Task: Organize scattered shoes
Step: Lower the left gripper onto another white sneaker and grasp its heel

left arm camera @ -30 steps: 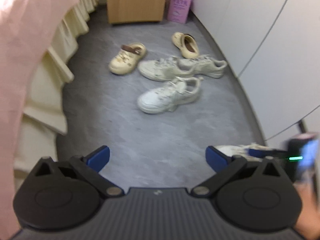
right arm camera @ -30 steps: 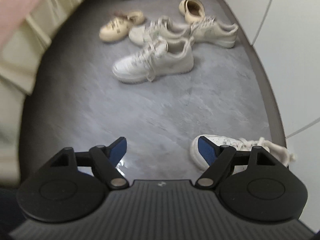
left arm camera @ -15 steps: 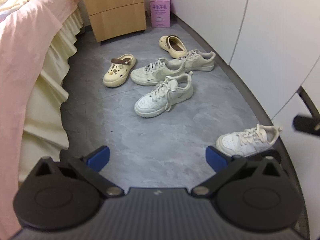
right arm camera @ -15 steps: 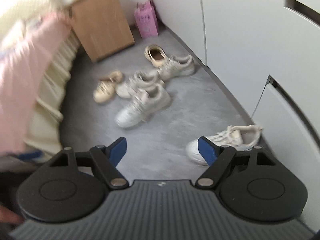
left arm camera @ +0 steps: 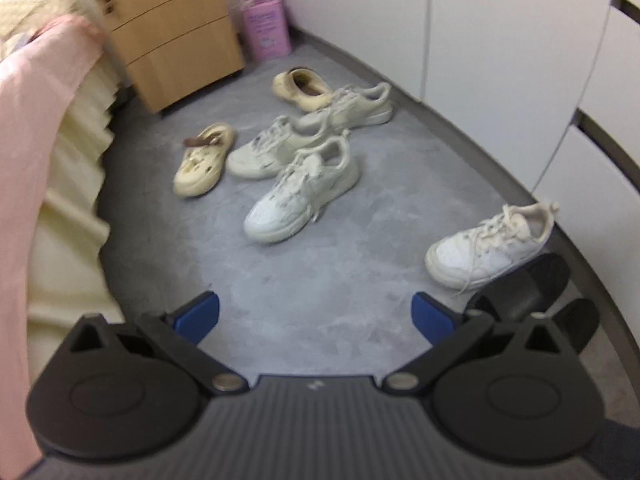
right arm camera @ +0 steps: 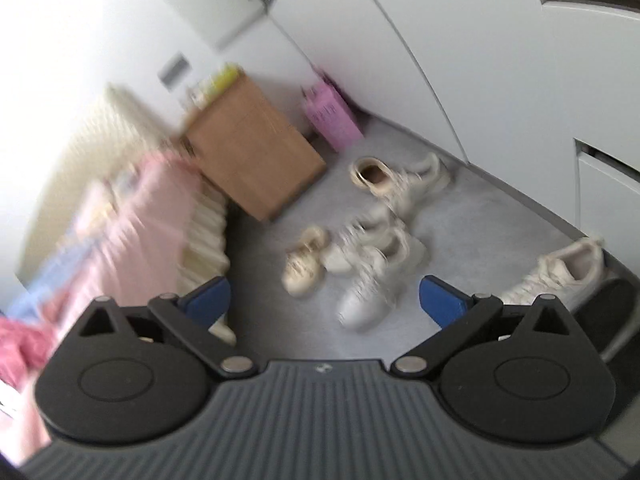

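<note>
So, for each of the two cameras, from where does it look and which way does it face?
Left wrist: sits on the left gripper, tilted down at the grey floor and six scattered shoes; its open blue fingers show, nothing between them.
Right wrist: sits on the right gripper, facing the room corner more level, blurred; its jaws are opening, nothing between them.
Shared: the lone white sneaker by the white cabinets, the wooden drawer unit, the pink box, the pink bedcover.
</note>
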A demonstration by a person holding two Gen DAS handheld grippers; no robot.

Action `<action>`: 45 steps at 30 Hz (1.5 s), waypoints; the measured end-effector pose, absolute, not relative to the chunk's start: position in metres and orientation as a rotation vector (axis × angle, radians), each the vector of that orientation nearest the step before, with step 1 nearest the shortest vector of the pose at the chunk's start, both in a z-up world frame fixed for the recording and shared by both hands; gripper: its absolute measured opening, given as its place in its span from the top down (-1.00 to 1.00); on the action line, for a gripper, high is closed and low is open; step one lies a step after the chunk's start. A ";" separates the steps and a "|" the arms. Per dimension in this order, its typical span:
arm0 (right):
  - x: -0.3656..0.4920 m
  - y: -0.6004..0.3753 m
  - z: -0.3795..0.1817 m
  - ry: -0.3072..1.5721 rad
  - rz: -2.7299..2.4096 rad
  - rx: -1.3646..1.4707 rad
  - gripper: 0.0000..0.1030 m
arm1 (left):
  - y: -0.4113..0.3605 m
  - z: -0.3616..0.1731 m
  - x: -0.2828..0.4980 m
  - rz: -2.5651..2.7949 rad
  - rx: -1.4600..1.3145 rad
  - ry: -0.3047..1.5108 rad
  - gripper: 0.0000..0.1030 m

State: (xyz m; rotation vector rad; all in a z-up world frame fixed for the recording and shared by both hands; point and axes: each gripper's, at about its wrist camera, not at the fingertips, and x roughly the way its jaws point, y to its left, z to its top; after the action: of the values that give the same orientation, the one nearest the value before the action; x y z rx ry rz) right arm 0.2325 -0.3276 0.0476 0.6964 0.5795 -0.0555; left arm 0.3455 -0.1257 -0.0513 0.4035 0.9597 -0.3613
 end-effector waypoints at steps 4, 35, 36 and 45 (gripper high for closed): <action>0.232 -0.322 0.051 0.583 -0.024 0.701 -1.00 | -0.132 -0.063 0.404 -0.339 0.507 0.915 -1.00; 0.409 -0.356 -0.043 0.892 -0.165 1.133 -1.00 | -0.225 -0.396 0.698 -0.417 0.641 1.245 -0.91; 0.414 -0.355 -0.043 0.889 -0.169 1.121 -1.00 | -0.220 -0.393 0.700 -0.408 0.592 1.283 -0.88; 0.446 -0.326 -0.048 0.899 -0.195 0.972 -1.00 | -0.189 -0.389 0.648 -0.565 0.574 1.297 -0.84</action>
State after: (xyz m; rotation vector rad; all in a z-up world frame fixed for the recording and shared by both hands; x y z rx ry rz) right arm 0.4459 -0.3264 -0.0479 0.9724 0.8986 -0.1953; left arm 0.6481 -0.1886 -0.3889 0.5742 1.2968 -0.5648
